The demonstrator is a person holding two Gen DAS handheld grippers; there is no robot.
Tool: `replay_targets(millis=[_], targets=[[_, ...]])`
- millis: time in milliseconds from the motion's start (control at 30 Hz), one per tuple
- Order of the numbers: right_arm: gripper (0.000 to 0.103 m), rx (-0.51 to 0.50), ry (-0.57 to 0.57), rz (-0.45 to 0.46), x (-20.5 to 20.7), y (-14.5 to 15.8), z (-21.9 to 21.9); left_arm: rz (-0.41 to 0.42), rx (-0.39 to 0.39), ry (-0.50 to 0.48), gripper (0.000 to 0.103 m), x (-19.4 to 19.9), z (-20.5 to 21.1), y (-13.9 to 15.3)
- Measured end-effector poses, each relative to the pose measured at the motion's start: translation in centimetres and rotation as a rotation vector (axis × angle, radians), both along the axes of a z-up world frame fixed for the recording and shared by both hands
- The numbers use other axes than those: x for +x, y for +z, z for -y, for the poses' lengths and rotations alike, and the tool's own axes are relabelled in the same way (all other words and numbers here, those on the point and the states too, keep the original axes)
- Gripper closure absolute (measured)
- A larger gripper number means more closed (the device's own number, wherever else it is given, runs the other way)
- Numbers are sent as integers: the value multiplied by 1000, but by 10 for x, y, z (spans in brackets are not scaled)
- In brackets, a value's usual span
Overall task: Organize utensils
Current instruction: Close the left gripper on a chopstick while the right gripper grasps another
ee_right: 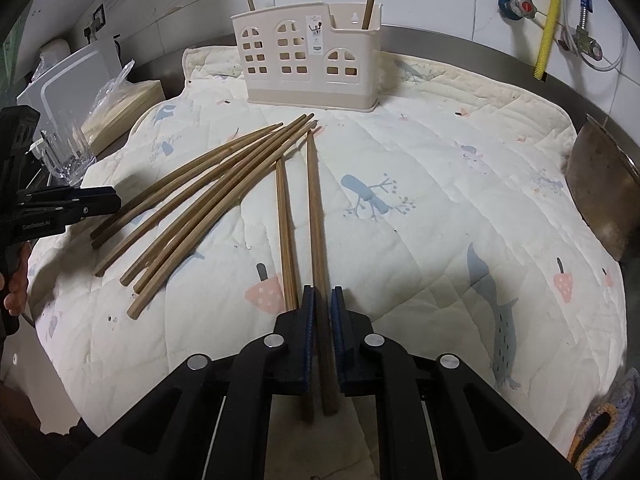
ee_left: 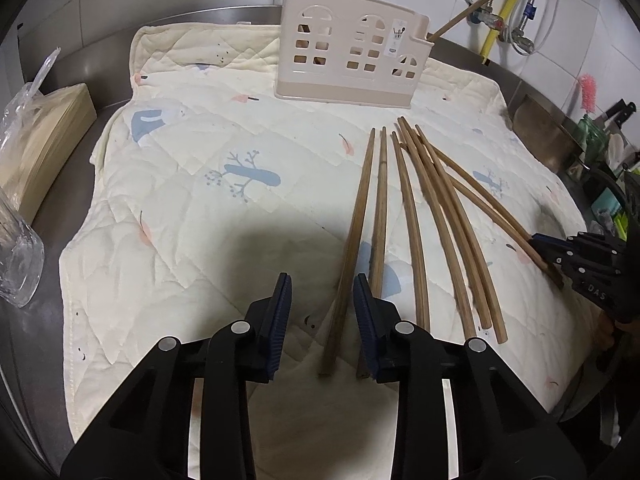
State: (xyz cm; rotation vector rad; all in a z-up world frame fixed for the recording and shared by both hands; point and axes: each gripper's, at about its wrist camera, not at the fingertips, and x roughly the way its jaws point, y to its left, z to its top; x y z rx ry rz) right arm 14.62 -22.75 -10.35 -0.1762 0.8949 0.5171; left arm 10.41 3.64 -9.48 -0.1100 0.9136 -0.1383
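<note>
Right tongs (ee_right: 321, 292) clench one chopstick (ee_right: 316, 208), a grip only their own camera shows; left tongs (ee_left: 322, 280) gape above the quilt (ee_left: 180, 208).

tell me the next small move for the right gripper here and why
Probably lift. The right hand-held gripper has its jaws nearly closed around one chopstick that lies on the quilted mat, so raising it and carrying it toward the beige holder, where two chopsticks already stand, seems the natural step. The left hand-held gripper is open over another chopstick.
</note>
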Motion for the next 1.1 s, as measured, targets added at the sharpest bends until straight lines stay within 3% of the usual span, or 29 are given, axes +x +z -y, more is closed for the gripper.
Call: replay_targets(millis=[533, 667, 867, 1100], targets=[[96, 32, -27, 48, -5, 21, 10, -5, 46, -53, 83, 9, 16, -9], [96, 44, -31, 70, -7, 31, 11, -3, 44, -48, 94, 12, 17, -6], [96, 77, -44, 133, -7, 59, 14, 43, 29, -46, 96, 11, 14, 15], [97, 114, -48, 214, 6, 95, 13, 144, 18, -63, 97, 19, 13, 63]])
